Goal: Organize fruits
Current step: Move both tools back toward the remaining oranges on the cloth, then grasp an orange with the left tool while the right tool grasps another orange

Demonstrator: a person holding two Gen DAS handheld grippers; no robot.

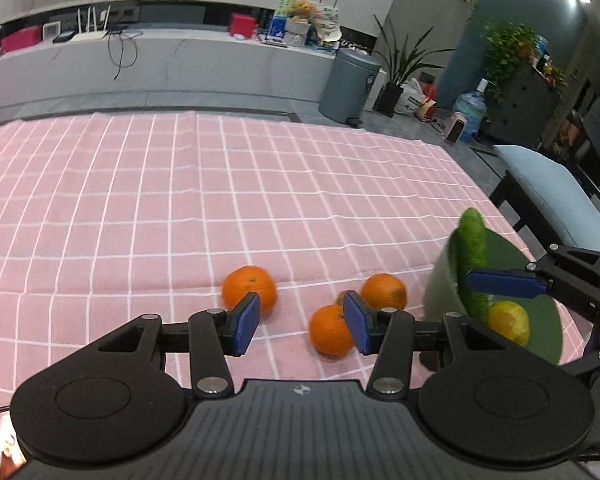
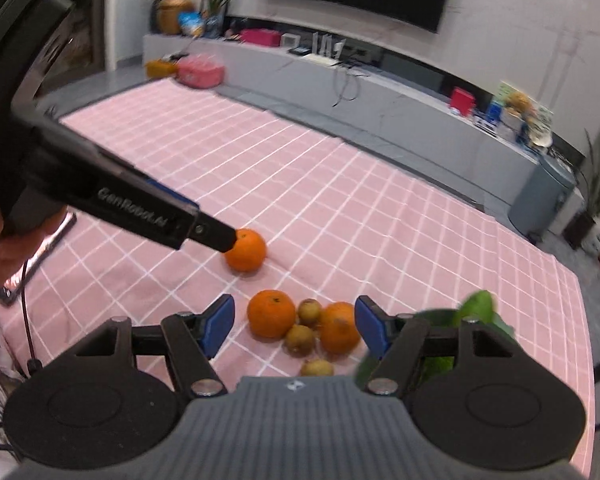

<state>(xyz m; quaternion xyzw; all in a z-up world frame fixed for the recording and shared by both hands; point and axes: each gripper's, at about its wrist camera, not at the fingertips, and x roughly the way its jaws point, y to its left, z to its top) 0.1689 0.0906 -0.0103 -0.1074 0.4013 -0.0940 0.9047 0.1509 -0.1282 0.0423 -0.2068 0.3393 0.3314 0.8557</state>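
Note:
Three oranges lie on the pink checked cloth: one apart (image 1: 250, 290) (image 2: 246, 250) and two together (image 2: 271, 314) (image 2: 340, 328), with three small brown fruits (image 2: 300, 338) among the pair. My left gripper (image 1: 302, 322) is open and holds nothing; the lone orange sits just past its left pad, and its fingers (image 2: 216, 236) end beside that orange. My right gripper (image 2: 296, 326) is open above the paired oranges without touching them. A green bowl (image 1: 540, 320) (image 2: 436, 316) at the right holds a cucumber (image 1: 472, 256) and a yellow fruit (image 1: 508, 322). One right-gripper pad (image 1: 500, 282) hangs over the bowl.
A hand (image 2: 4, 232) holds the left gripper's handle. A dark flat device with a cable (image 2: 40, 256) lies at the cloth's left edge. A chair with a pale blue cushion (image 1: 552, 200) stands by the table's right side, and a grey bin (image 1: 350, 84) beyond the far edge.

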